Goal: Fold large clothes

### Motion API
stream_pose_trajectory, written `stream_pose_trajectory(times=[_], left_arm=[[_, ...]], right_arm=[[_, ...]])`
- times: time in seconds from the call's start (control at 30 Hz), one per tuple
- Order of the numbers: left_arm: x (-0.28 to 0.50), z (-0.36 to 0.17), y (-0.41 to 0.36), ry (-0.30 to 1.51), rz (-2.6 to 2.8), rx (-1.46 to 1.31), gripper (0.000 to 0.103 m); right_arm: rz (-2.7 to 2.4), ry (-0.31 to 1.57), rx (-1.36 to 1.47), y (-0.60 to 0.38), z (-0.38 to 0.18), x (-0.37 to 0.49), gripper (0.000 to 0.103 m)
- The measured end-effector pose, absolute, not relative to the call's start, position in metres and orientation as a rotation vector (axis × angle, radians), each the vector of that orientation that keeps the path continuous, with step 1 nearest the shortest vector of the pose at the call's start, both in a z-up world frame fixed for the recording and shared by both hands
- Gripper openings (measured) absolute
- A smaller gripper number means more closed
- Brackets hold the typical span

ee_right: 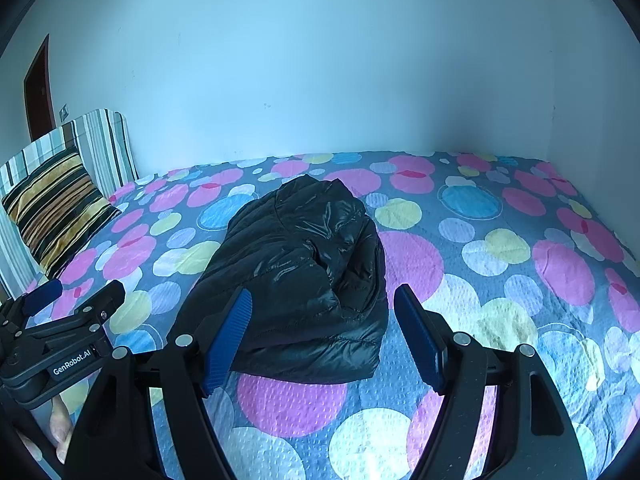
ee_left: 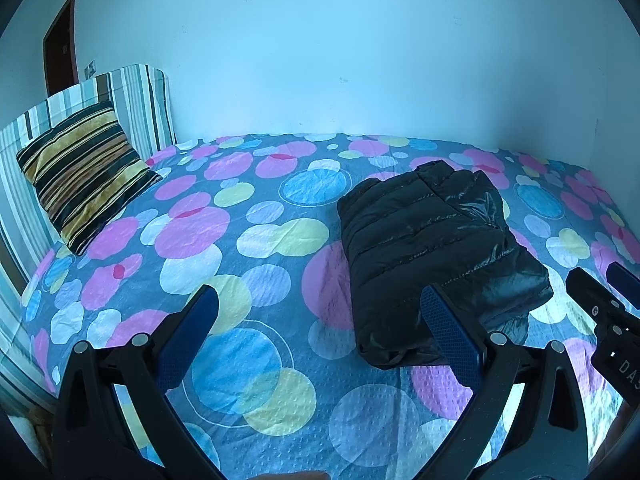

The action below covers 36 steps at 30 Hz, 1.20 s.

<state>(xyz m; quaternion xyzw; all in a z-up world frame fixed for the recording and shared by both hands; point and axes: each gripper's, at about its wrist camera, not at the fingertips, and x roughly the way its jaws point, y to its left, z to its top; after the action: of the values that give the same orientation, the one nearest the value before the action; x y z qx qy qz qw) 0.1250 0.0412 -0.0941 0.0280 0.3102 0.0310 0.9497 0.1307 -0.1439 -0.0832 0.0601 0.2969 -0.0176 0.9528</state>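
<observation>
A black quilted puffer jacket [ee_left: 436, 248] [ee_right: 304, 276] lies folded into a compact bundle on the bed with the dotted cover [ee_left: 256, 240] [ee_right: 480, 264]. My left gripper [ee_left: 320, 304] hovers open over the bedspread, its right finger just in front of the bundle's near left edge and nothing between its blue pads [ee_left: 452, 336]. My right gripper [ee_right: 324, 308] is open too, held above the near edge of the jacket, and its pads [ee_right: 228, 336] are not touching the fabric. Each gripper shows at the edge of the other's view.
A striped cushion [ee_left: 84, 172] [ee_right: 52, 208] leans on the striped headboard [ee_left: 136, 100] at the left. A pale wall runs behind the bed, meeting a side wall in a corner at the right. A dark door [ee_left: 60, 48] stands far left. A hand [ee_right: 60, 424] shows at the lower left.
</observation>
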Motion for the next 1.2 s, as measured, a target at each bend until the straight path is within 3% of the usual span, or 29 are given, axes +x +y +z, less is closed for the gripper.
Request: stream_pose_trajectory(times=[1.2], left_arm=[[0.1227, -0.0976, 0.0345, 0.637, 0.046, 0.046, 0.101]], right_arm=[[-0.038, 0.605, 0.119, -0.1425, -0.0843, 0.1268, 0.073]])
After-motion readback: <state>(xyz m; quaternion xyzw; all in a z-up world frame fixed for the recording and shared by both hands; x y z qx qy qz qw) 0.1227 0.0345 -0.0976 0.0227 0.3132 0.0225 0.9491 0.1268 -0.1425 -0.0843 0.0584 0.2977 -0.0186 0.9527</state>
